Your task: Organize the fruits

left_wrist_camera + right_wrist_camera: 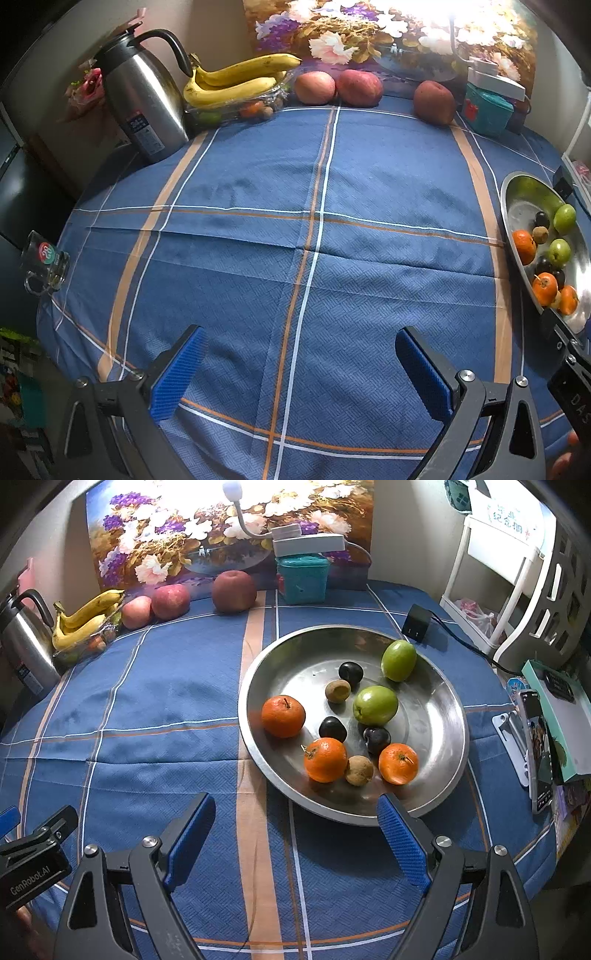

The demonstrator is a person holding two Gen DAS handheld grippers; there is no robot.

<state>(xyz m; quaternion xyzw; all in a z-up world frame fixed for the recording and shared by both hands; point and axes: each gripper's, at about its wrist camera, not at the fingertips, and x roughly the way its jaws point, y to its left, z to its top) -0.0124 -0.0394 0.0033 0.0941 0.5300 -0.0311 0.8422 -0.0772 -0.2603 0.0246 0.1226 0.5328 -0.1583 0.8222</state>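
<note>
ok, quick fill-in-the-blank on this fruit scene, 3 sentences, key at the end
The metal bowl holds ___ oranges.
The bananas lie on a clear tray next to the steel ___.
Both the left gripper and the right gripper are ___, holding nothing.

Missing words: three; kettle; open

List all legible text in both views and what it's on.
"GenRobot.AI": left gripper's body, seen from the right wrist.
"DAS", cut off at the frame edge: right gripper's body, seen from the left wrist.
Kettle label: too small to read.
White sign on shelf: blurred.
Glass mug logo: unreadable.
</note>
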